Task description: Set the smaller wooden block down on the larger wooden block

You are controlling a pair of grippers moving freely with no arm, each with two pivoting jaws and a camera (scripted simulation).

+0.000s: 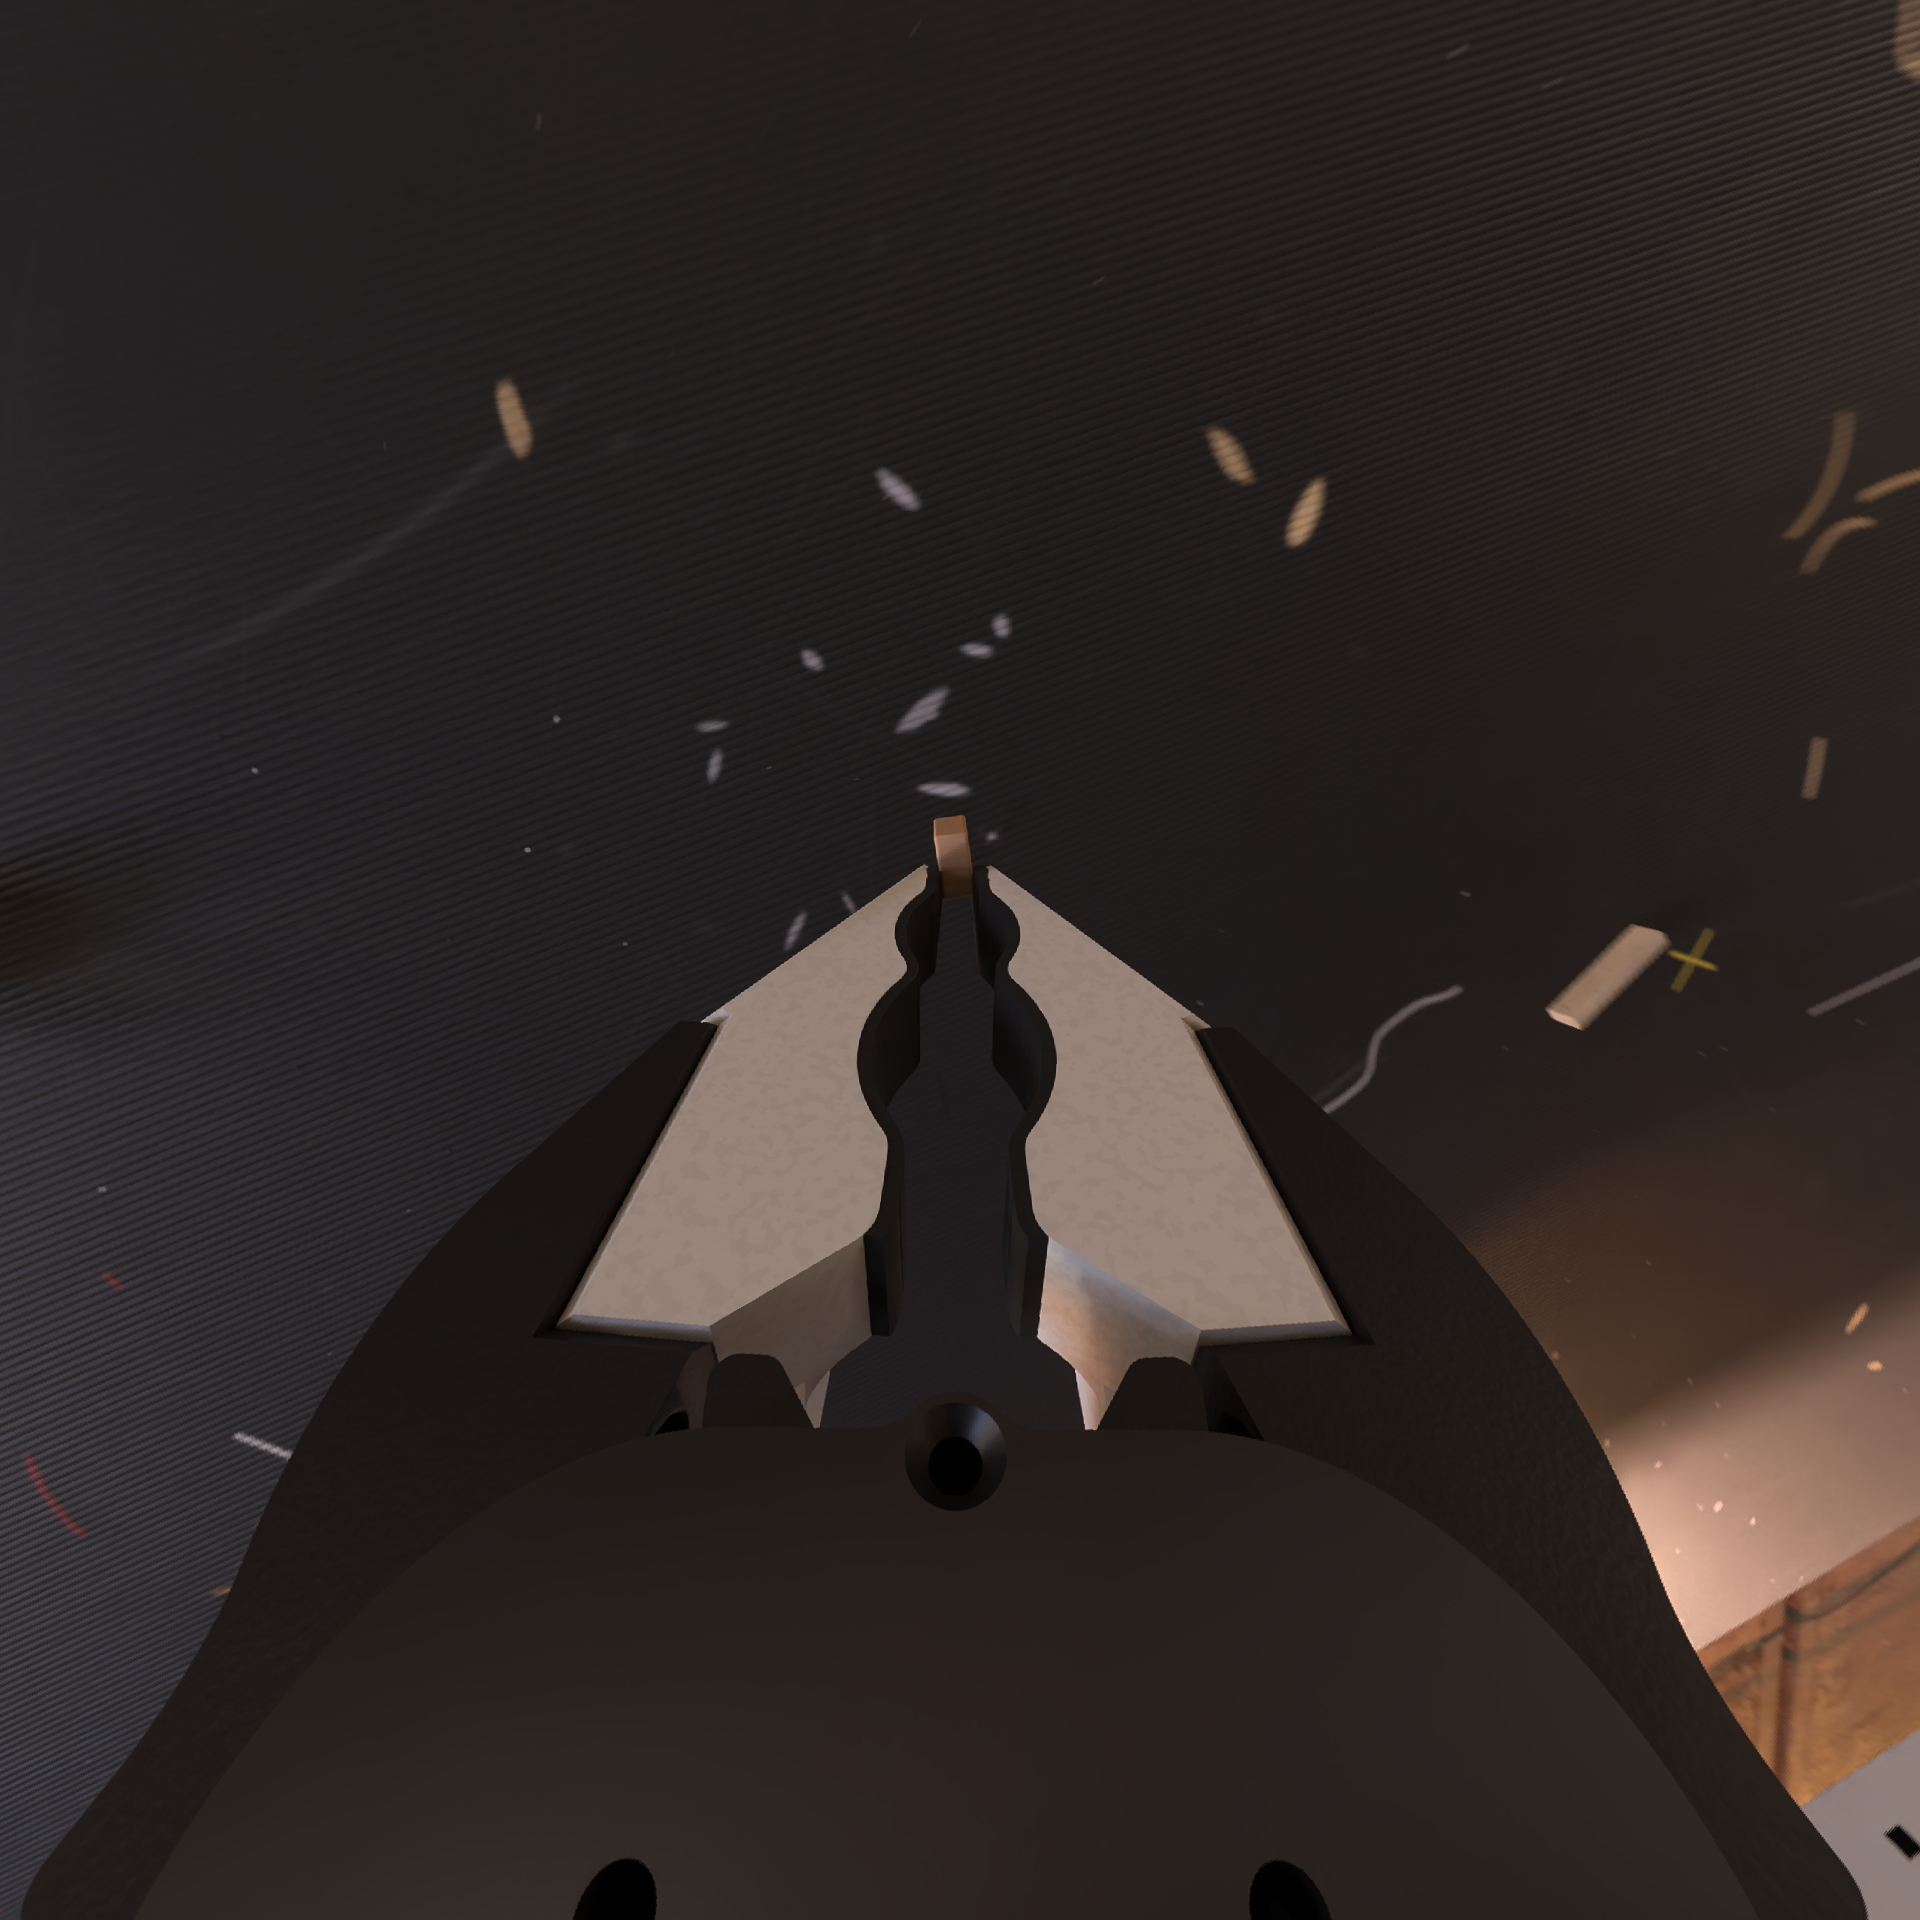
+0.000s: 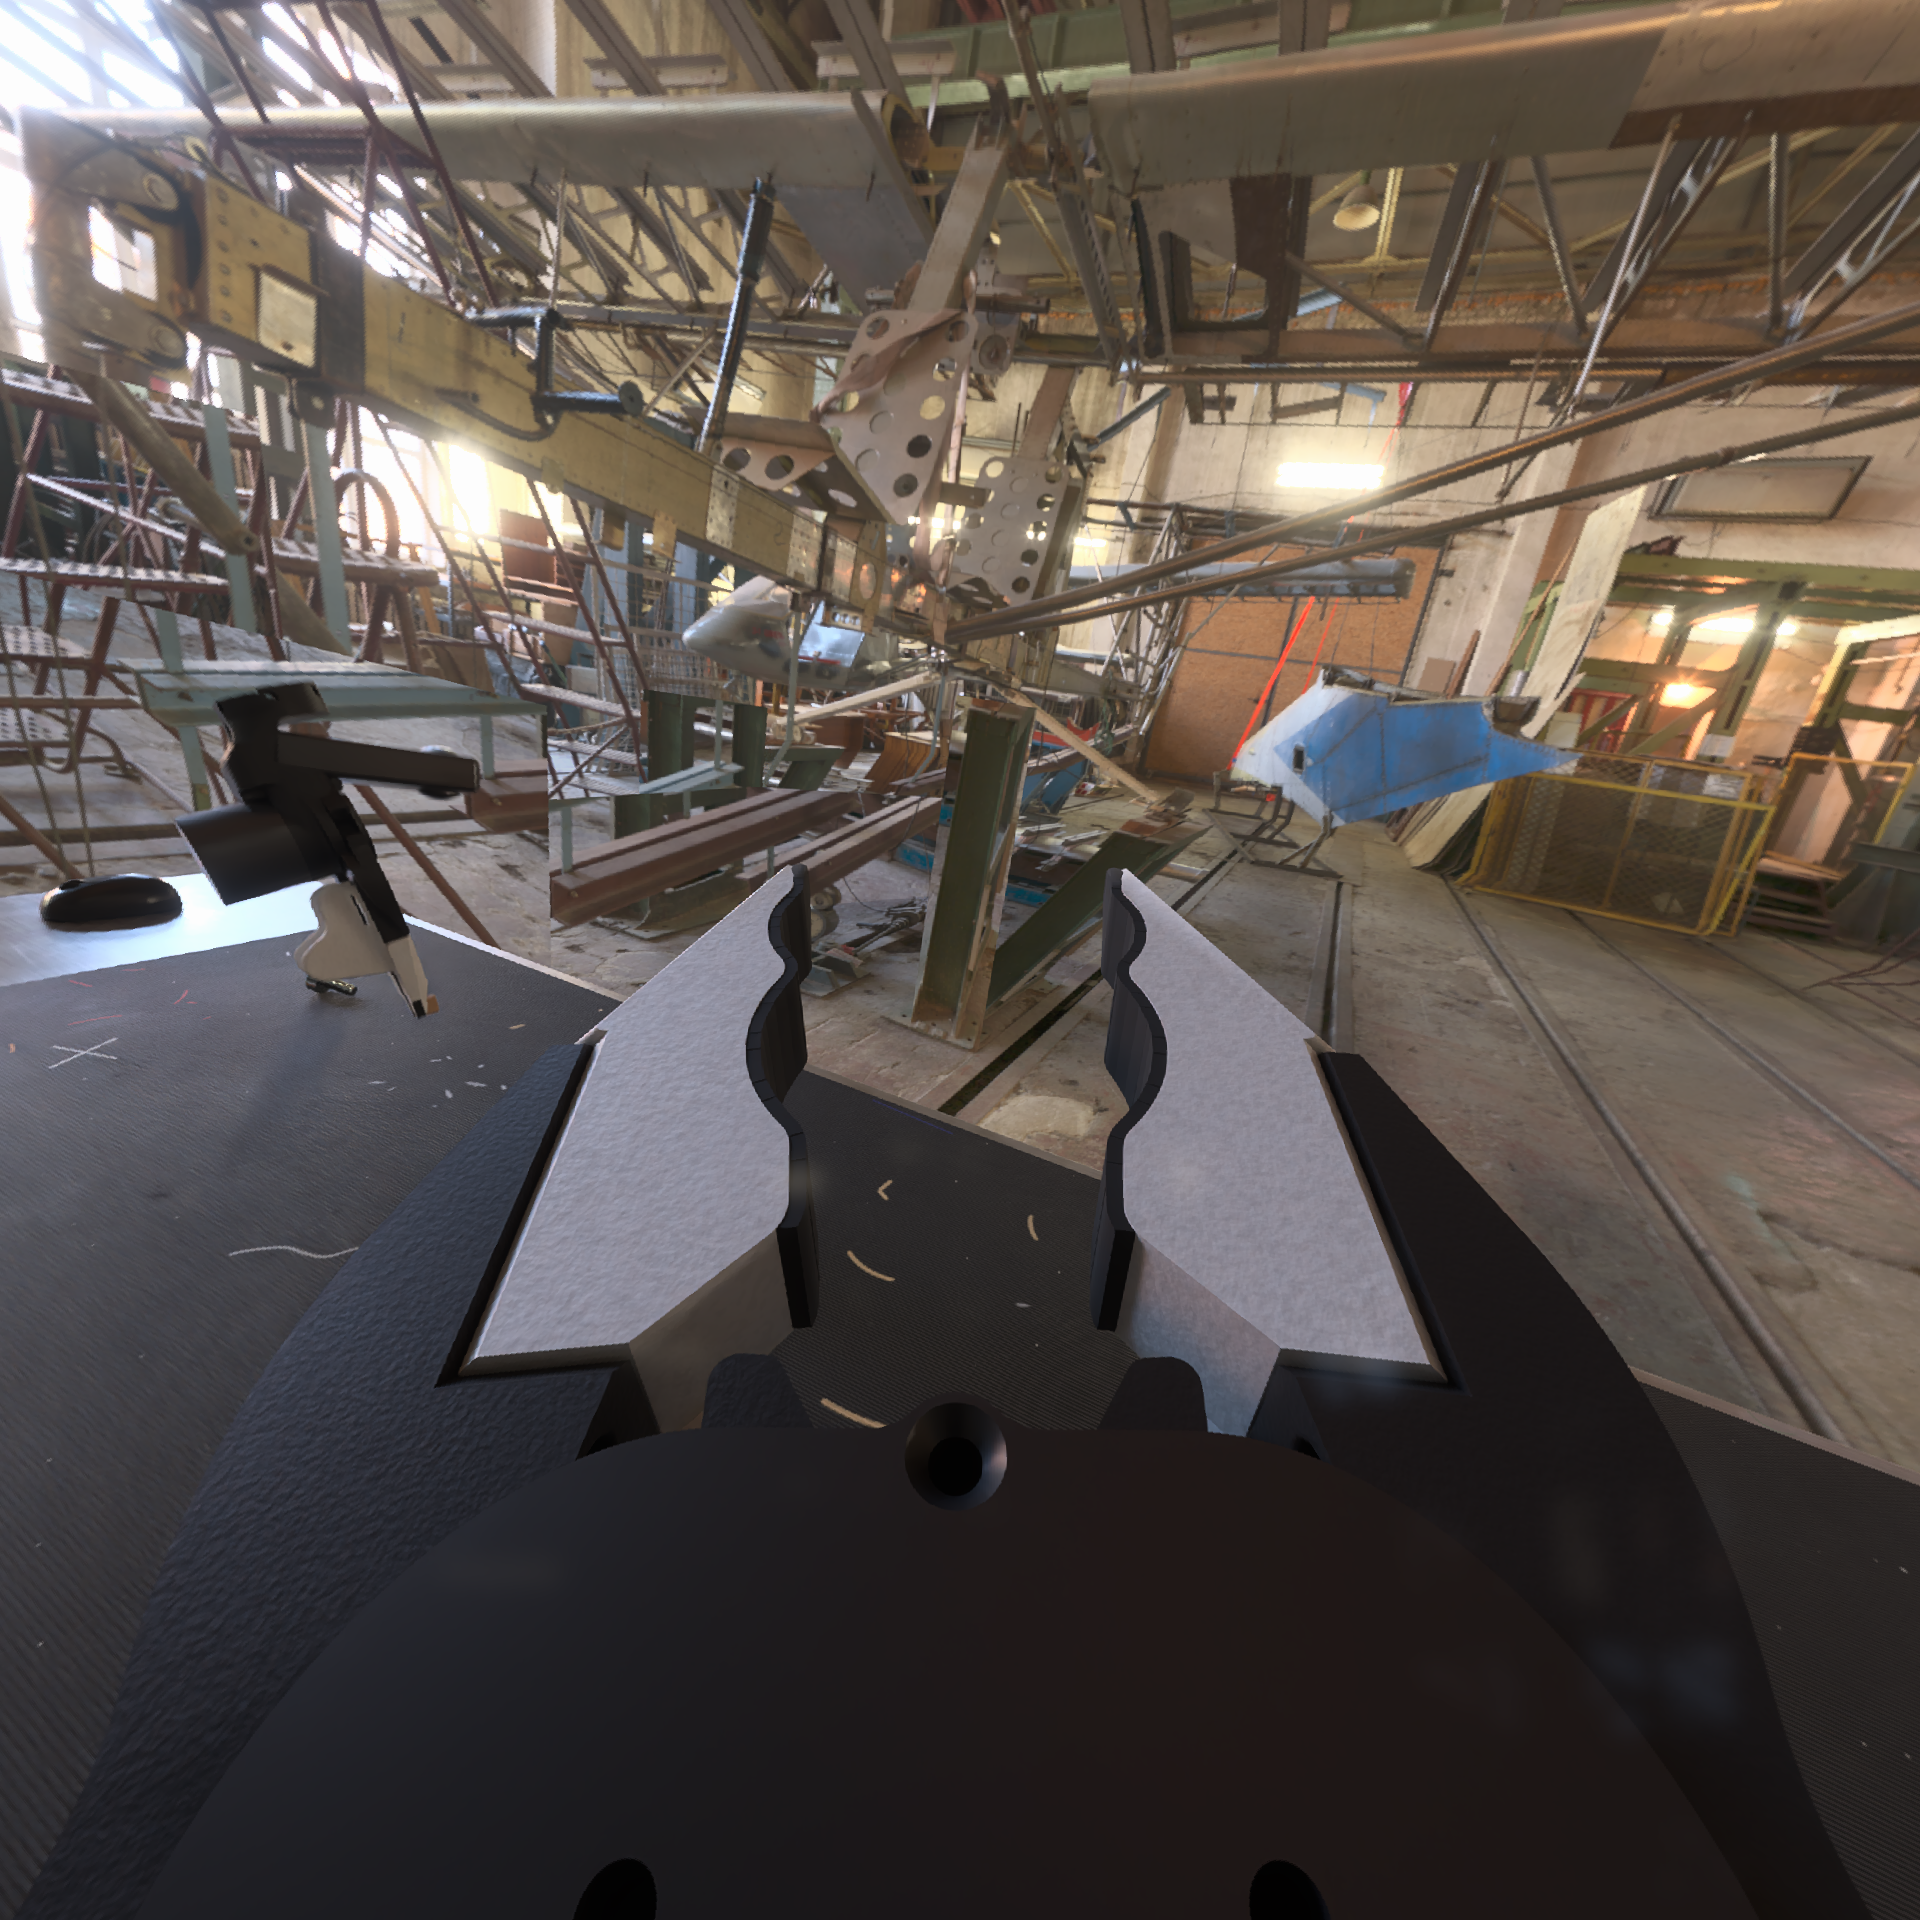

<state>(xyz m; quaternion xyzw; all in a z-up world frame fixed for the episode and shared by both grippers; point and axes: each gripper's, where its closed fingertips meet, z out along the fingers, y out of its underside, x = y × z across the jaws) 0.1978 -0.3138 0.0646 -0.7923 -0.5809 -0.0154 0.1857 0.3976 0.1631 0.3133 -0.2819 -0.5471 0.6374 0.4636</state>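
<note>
We hold the smaller wooden block [image 1: 951, 858] pinched at the very tips of our left gripper [image 1: 954, 881] — clear of the dark surface [image 1: 416, 727], free to carry. Farther right lies the larger wooden block [image 1: 1608, 979], flat, well apart. Our right gripper [image 2: 954, 904] hangs wide and empty — probably just staying clear.

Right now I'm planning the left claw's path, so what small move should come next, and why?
Probably carry the small wooden block to the right, toward the larger wooden block. The left claw is shut on the small block at its fingertips, while the larger block lies apart on the dark mat, beside a yellow cross mark. The right claw is open and empty.
</note>
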